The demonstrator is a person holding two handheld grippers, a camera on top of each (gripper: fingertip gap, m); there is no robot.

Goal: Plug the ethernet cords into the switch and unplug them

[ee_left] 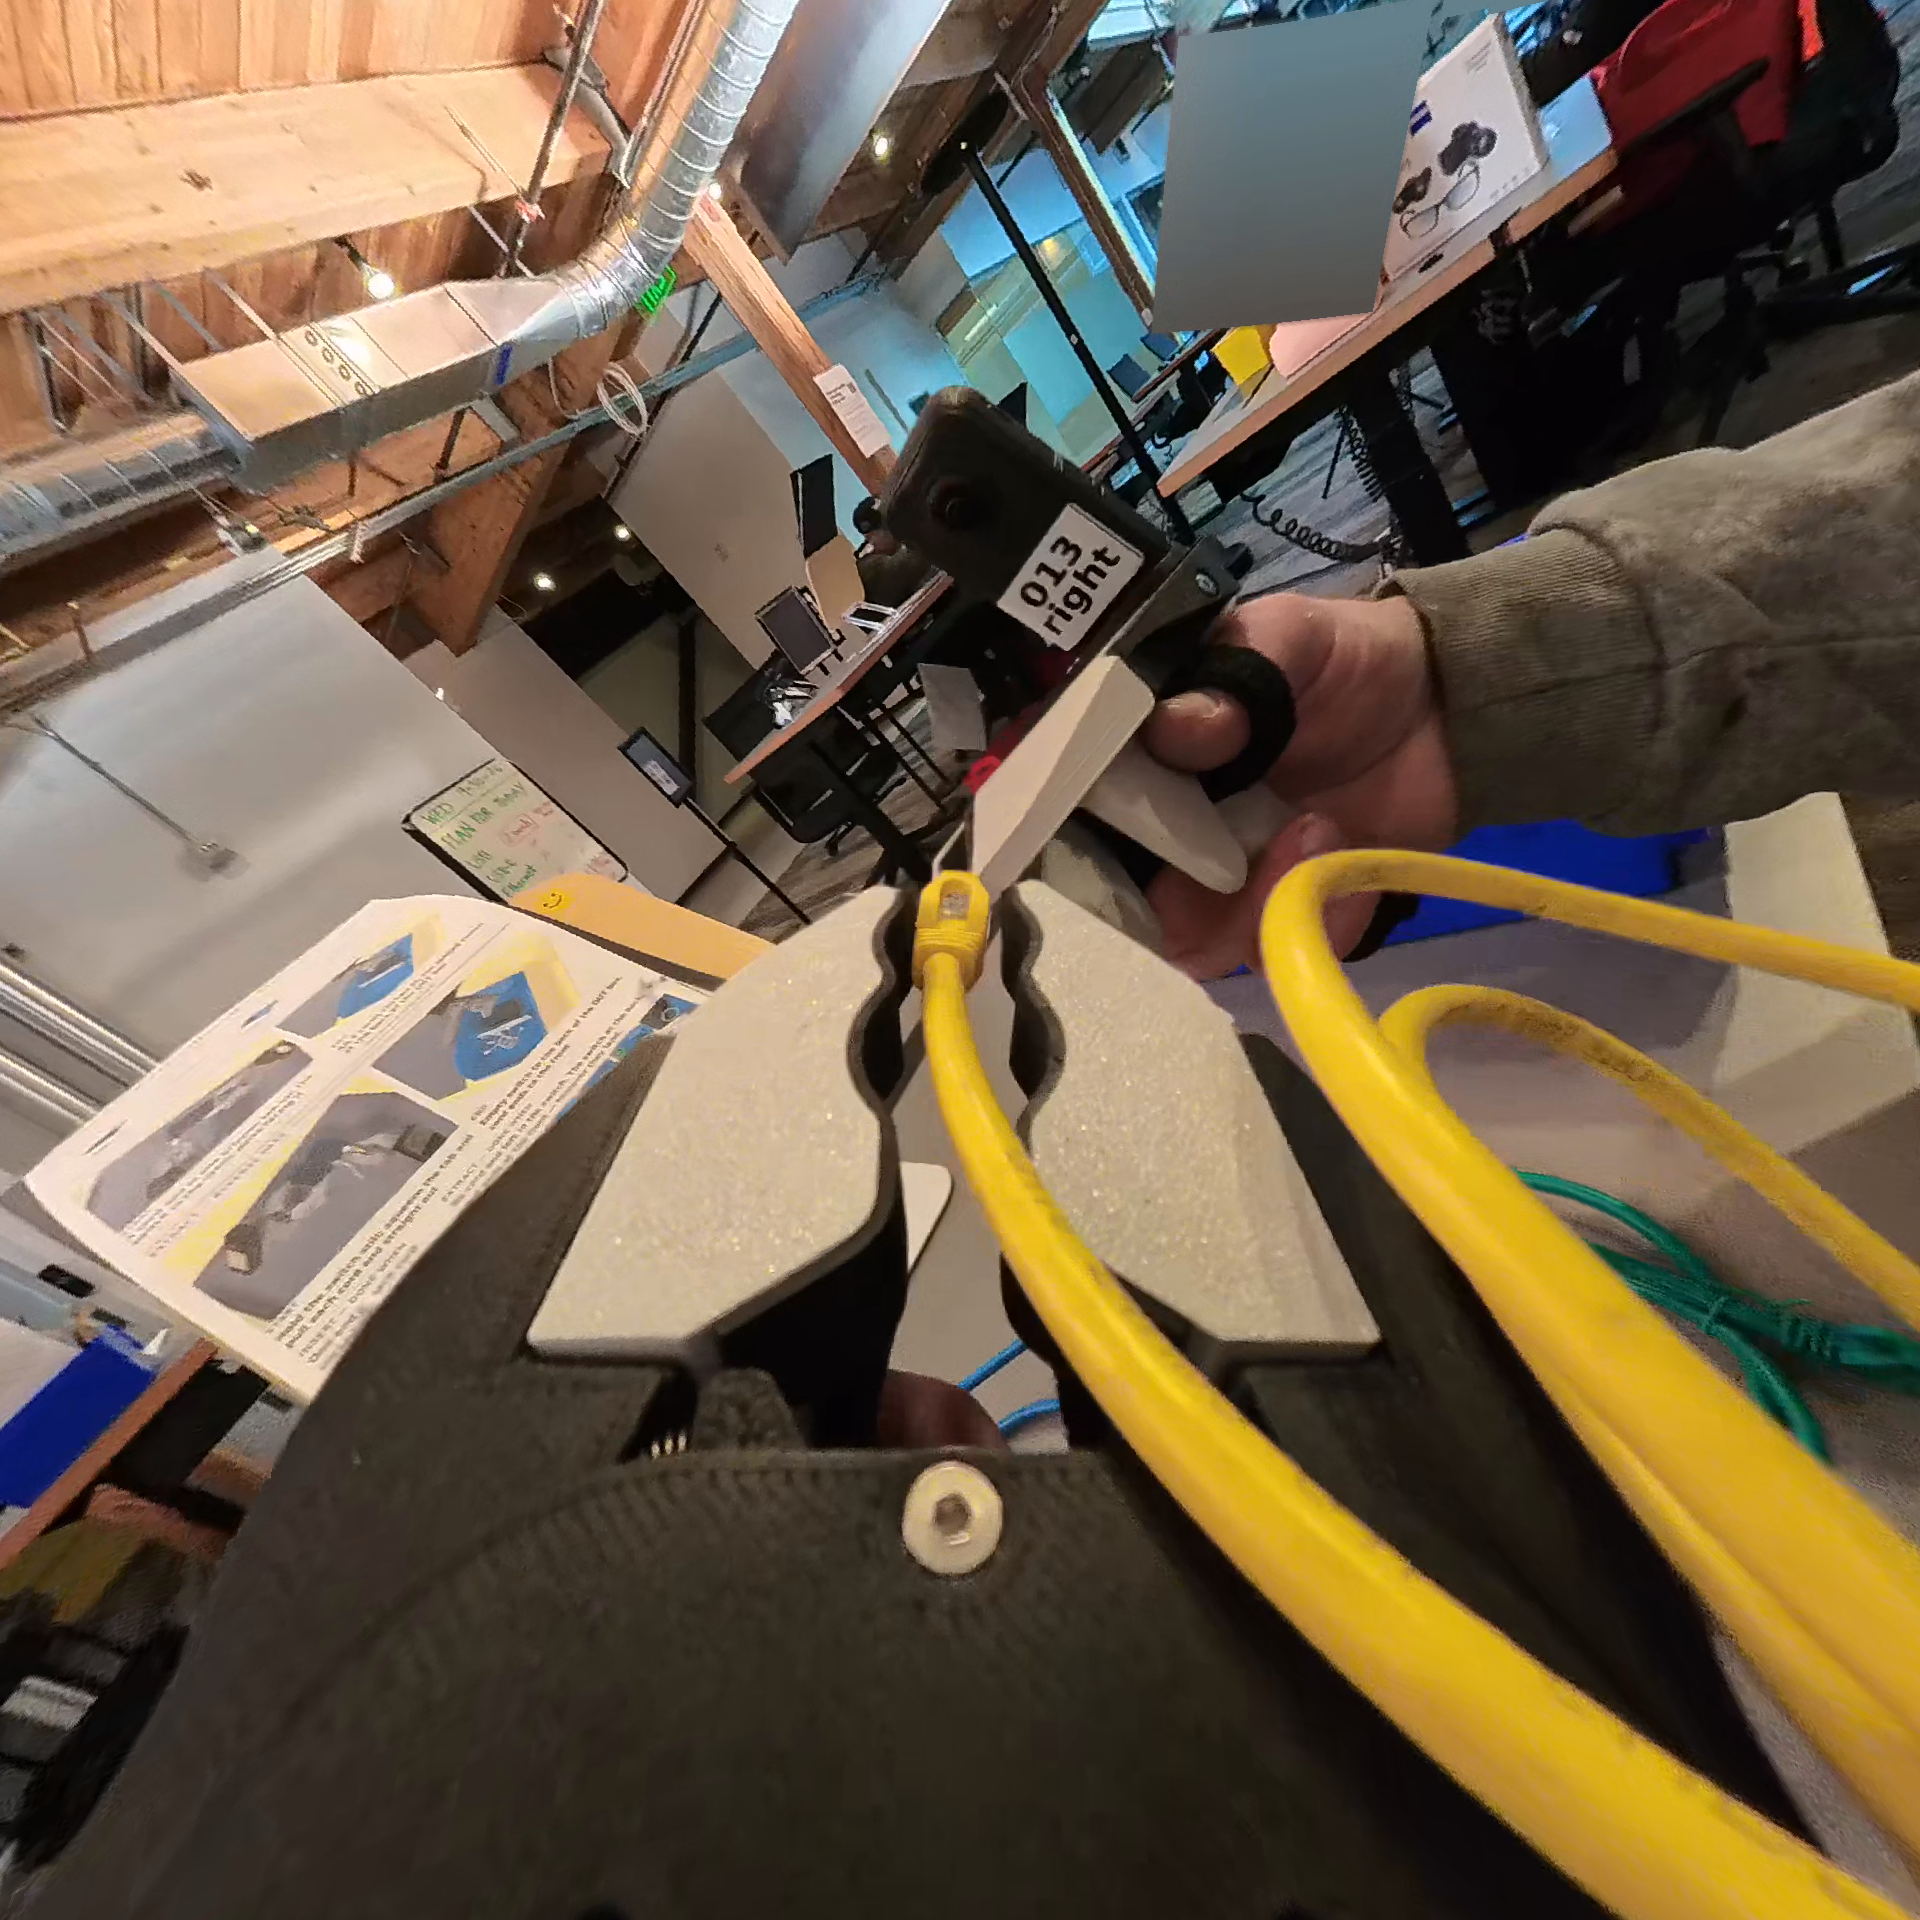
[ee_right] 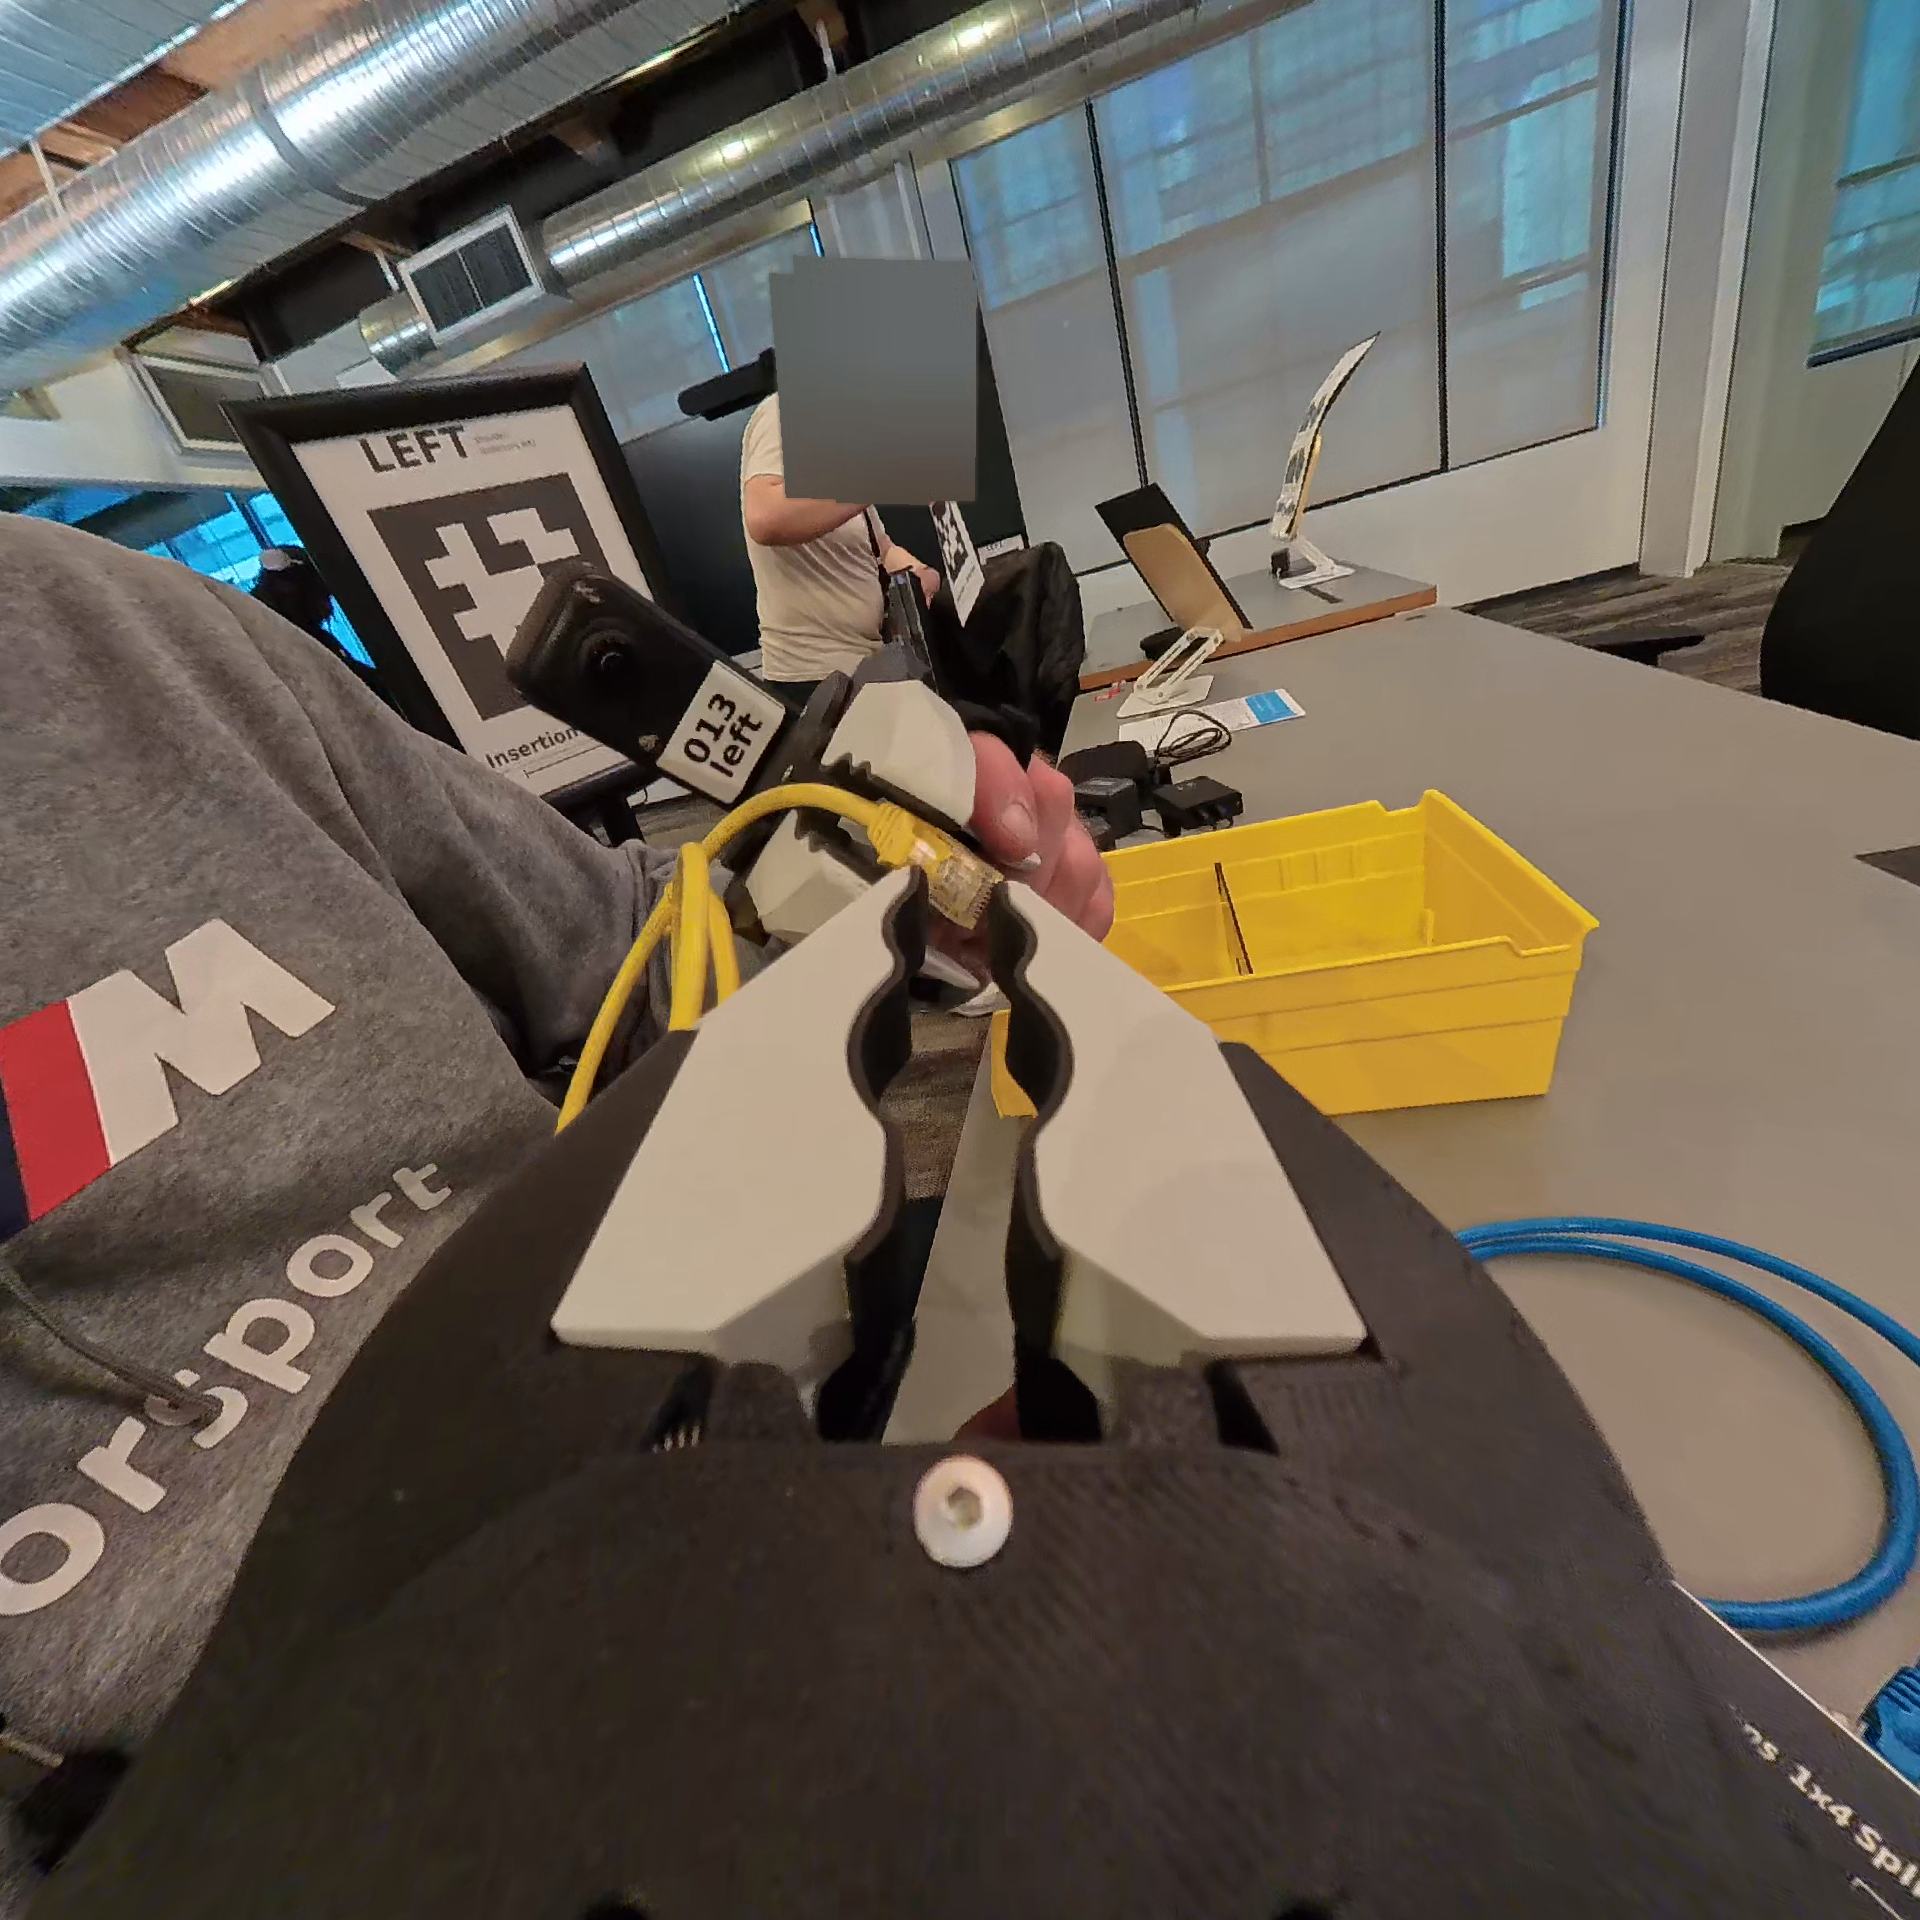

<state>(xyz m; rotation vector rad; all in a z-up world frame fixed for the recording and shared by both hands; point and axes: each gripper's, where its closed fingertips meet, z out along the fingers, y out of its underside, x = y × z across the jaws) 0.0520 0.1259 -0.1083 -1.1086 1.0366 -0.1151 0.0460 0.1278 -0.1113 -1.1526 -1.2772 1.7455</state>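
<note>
My left gripper is shut on a yellow ethernet cord just behind its plug, held in the air. The cord loops off to the right. My right gripper faces the left one, and its jaws are closed narrowly on the tip of the yellow plug. The right gripper also shows in the left wrist view, and the left gripper in the right wrist view. No switch is in view.
A grey table holds a yellow divided bin, a coiled blue cord and a green cord. A printed instruction sheet stands at the left. A person sits behind the table. The grippers are tip to tip, or close to it.
</note>
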